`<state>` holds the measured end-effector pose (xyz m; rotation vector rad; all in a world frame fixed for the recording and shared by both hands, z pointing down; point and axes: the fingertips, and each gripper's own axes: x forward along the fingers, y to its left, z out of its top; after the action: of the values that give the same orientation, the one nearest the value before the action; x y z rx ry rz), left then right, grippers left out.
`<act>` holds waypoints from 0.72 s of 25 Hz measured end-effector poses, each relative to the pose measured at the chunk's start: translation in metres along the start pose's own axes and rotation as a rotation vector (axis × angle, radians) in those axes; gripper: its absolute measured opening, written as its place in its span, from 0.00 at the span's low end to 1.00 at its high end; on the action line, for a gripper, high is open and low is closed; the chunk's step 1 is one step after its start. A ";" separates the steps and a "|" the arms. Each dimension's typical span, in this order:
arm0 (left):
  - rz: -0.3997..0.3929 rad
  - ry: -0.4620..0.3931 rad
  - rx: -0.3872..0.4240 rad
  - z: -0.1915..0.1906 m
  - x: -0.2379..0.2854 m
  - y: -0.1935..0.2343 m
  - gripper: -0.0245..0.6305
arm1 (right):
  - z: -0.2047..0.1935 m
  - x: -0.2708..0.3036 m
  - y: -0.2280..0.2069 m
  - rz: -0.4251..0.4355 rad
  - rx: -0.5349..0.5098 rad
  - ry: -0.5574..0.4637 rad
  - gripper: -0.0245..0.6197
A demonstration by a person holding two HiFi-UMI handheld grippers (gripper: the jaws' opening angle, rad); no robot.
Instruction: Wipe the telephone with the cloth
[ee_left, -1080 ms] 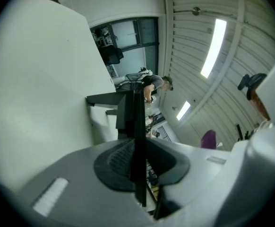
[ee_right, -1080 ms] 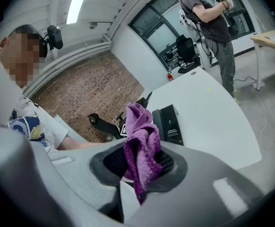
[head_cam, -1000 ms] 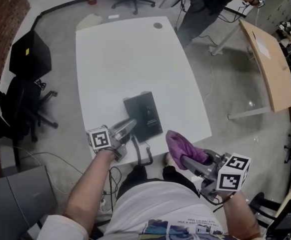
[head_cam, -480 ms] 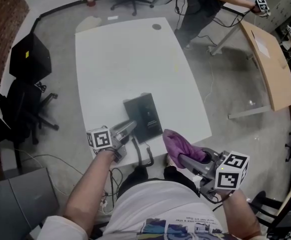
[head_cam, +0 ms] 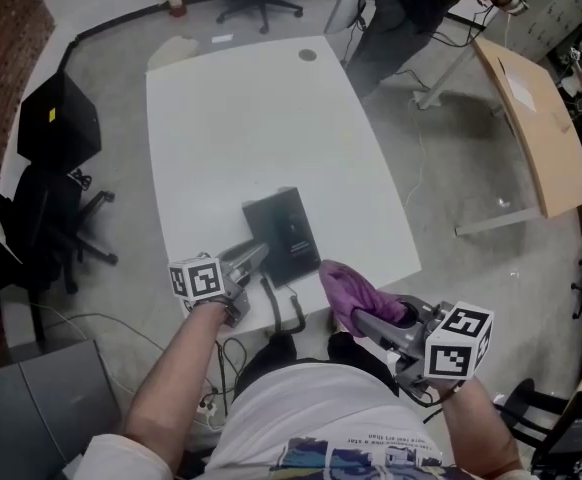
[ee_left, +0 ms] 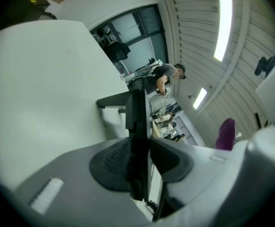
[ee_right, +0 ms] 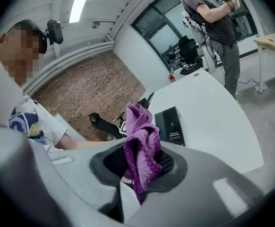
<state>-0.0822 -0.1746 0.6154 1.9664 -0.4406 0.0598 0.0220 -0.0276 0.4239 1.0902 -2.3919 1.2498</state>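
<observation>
While your right gripper [head_cam: 352, 309] clamps the purple fleecy cloth [head_cam: 346, 280], your left gripper's [head_cam: 258, 252] jaws have just been opening slightly, loosely straddling the flat black telephone [head_cam: 289, 230].

our left claw [head_cam: 254, 257] points nearly level, its jaws just now easing apart with the thin edge of the telephone [head_cam: 283, 230] between them. our right claw [head_cam: 363, 318] tilts downward, clamped on the cloth [head_cam: 347, 286]. our left forearm [head_cam: 176, 368] and right forearm [head_cam: 486, 428] reach forward, bare.
</observation>
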 end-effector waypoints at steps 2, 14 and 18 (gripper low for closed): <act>0.032 0.009 0.029 0.000 -0.001 0.003 0.27 | -0.002 -0.001 0.000 -0.002 -0.003 -0.001 0.17; 0.143 -0.006 0.091 0.009 -0.010 0.005 0.46 | -0.005 -0.010 -0.004 -0.008 -0.007 -0.024 0.17; 0.224 -0.039 0.135 0.013 -0.031 0.008 0.50 | -0.004 -0.012 -0.011 -0.046 -0.040 -0.034 0.17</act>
<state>-0.1155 -0.1800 0.6091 2.0456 -0.6967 0.1989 0.0375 -0.0220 0.4271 1.1565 -2.3914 1.1725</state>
